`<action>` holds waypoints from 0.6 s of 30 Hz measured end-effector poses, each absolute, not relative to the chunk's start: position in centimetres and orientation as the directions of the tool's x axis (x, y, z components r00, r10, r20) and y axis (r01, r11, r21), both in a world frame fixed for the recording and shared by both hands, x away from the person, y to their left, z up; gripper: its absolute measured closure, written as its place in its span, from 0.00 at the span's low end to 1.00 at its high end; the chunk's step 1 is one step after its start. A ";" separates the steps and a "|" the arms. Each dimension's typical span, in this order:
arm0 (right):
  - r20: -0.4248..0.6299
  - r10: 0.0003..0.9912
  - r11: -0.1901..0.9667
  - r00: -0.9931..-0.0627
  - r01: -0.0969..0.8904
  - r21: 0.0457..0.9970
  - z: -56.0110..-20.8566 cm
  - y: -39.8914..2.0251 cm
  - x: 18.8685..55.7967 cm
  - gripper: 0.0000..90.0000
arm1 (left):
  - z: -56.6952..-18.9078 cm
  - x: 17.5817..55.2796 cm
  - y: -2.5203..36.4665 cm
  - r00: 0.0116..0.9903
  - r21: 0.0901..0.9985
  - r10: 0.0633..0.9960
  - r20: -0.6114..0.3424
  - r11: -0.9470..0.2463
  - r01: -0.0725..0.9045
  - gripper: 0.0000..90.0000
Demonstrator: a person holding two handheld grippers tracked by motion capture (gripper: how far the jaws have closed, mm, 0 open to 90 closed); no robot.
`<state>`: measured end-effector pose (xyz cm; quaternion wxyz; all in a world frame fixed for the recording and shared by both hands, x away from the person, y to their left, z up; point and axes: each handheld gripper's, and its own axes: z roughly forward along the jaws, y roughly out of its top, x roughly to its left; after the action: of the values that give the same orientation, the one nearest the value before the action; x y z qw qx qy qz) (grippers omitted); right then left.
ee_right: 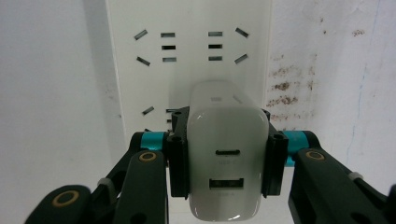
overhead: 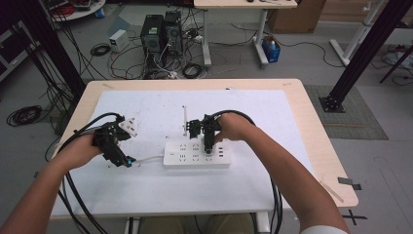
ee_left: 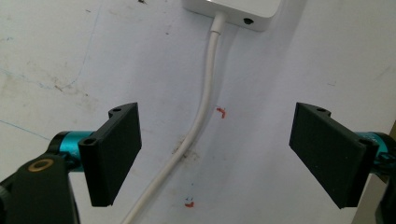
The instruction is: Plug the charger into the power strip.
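A white power strip lies mid-table on a white mat, its socket face up. My right gripper points down at it, shut on a white USB charger; the black pads press on both of its sides. The charger's far end meets the strip's face, and its prongs are hidden. Left of the strip, my left gripper is open and low over the mat. The strip's white cable runs between its jaws without touching them. The strip's end lies just beyond.
A white plug block lies behind the left hand. A thin white upright piece stands behind the strip. Black gripper cables trail off the table's near edge. Computers and cable coils sit on the floor beyond the table.
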<state>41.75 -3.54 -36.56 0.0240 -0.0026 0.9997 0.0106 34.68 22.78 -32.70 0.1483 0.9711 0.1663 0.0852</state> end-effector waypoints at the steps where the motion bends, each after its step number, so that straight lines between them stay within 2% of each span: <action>1: -0.055 -0.003 1.000 -0.998 -0.004 0.021 -36.6 -3.5 41.7 0.70 | -32.6 34.7 22.8 0.933 0.312 0.341 0.118 -0.904 0.291 0.19; 7: -0.100 -0.014 1.000 -0.995 -0.015 0.008 -36.7 -3.3 40.8 0.70 | -32.6 34.6 22.7 0.930 0.323 0.345 0.123 -0.900 0.291 0.19; 15: -0.007 0.019 0.999 -1.000 0.018 0.027 -36.7 -3.5 42.4 0.70 | -32.7 34.6 22.7 0.931 0.319 0.344 0.126 -0.902 0.290 0.19; 18: -0.058 -0.008 1.000 -0.998 -0.008 0.009 -36.7 -3.3 41.5 0.70 | -32.7 34.7 22.5 0.931 0.328 0.340 0.129 -0.901 0.284 0.19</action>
<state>41.52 -3.32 -36.73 0.0290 -0.0040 0.9996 0.0046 34.68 22.55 -32.68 0.1536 0.9706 0.1608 0.0917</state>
